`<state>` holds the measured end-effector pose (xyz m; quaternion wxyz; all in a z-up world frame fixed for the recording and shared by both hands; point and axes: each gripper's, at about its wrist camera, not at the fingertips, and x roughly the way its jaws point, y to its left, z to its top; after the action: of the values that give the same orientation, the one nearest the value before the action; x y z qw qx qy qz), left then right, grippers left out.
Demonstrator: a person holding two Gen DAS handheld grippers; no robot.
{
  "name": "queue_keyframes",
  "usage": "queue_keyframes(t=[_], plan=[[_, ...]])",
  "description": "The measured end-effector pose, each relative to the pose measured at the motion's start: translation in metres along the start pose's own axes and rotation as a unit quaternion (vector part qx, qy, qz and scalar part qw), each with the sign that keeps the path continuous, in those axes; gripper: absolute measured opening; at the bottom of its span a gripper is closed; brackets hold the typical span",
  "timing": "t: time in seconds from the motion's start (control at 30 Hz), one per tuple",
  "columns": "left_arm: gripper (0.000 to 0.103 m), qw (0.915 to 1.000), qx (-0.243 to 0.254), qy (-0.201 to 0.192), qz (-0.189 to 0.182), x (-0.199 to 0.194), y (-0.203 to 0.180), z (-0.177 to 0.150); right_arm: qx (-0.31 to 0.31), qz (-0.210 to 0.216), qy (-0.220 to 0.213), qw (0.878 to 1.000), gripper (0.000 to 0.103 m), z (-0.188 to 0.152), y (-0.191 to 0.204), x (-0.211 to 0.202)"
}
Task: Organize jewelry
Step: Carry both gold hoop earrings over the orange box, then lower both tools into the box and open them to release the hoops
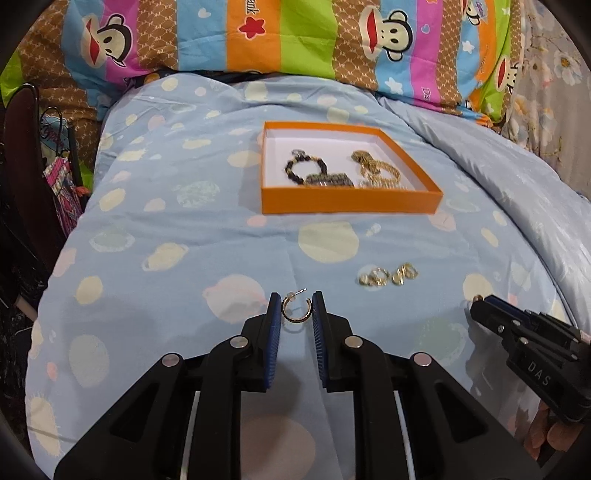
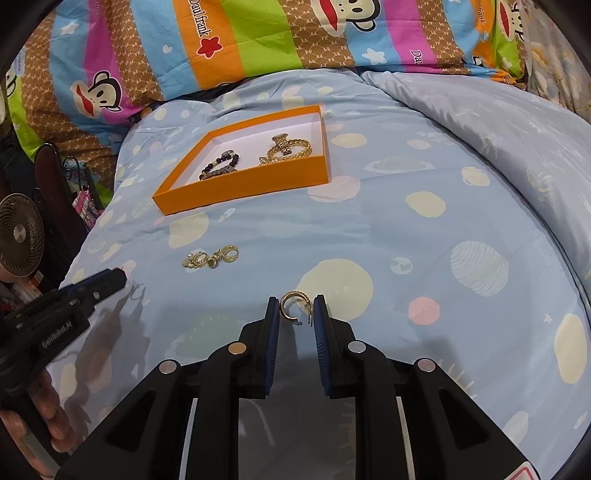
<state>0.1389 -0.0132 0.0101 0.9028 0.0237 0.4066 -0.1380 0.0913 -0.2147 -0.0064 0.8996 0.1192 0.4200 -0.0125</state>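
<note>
An orange tray point(image 1: 351, 201) point(image 2: 207, 199) lies on the blue bedspread and holds a dark bead bracelet point(image 1: 304, 168) point(image 2: 221, 164) and gold chains point(image 1: 373, 168) point(image 2: 286, 149). A small pile of gold rings and earrings point(image 1: 388, 276) point(image 2: 210, 257) lies in front of it. My left gripper point(image 1: 295, 308) is shut on a thin gold hoop earring point(image 1: 295, 309), pinched across its width. My right gripper point(image 2: 295, 310) is shut on a thicker gold hoop earring point(image 2: 291, 306). Each gripper shows from the side in the other view, the right one point(image 1: 480, 304) and the left one point(image 2: 118, 277).
A striped cartoon-monkey pillow point(image 1: 258, 33) point(image 2: 221, 33) lies behind the tray. A folded blue quilt point(image 1: 498, 166) point(image 2: 480, 122) rises at the right. A small fan point(image 2: 18, 240) and clutter stand off the bed's left edge.
</note>
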Motion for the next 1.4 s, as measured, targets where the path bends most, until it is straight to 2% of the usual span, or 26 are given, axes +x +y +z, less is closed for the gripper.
queue_keyframes(t=[0.1,0.33,0.5,0.7,0.9,1.07,1.4], plan=[[0.016,0.9999,0.000,-0.012,0.007,-0.002,0.005,0.017,-0.005,0.000,-0.011,1.000,0.018,0.011,0.000,-0.002],[0.016,0.9984,0.003,-0.053,0.018,0.000,0.007,0.067,-0.027,-0.005,-0.049,0.998,0.018,0.059,0.004,0.006],[0.016,0.9977,0.000,-0.066,0.017,0.020,0.003,0.104,-0.034,-0.005,-0.066,0.997,0.018,0.094,0.008,0.024],[0.016,0.9971,-0.008,-0.074,0.015,0.053,-0.002,0.130,-0.035,-0.001,-0.080,0.996,0.018,0.130,0.010,0.049],[0.016,0.9970,-0.030,-0.070,0.009,0.090,0.002,0.143,-0.034,0.005,-0.088,0.996,0.018,0.152,0.015,0.077],[0.016,0.9976,-0.021,-0.063,0.020,0.115,-0.001,0.143,-0.042,0.005,-0.083,0.996,0.018,0.157,0.019,0.097],[0.016,0.9982,-0.020,-0.053,0.020,0.134,0.002,0.140,-0.053,0.002,-0.074,0.996,0.018,0.155,0.021,0.115]])
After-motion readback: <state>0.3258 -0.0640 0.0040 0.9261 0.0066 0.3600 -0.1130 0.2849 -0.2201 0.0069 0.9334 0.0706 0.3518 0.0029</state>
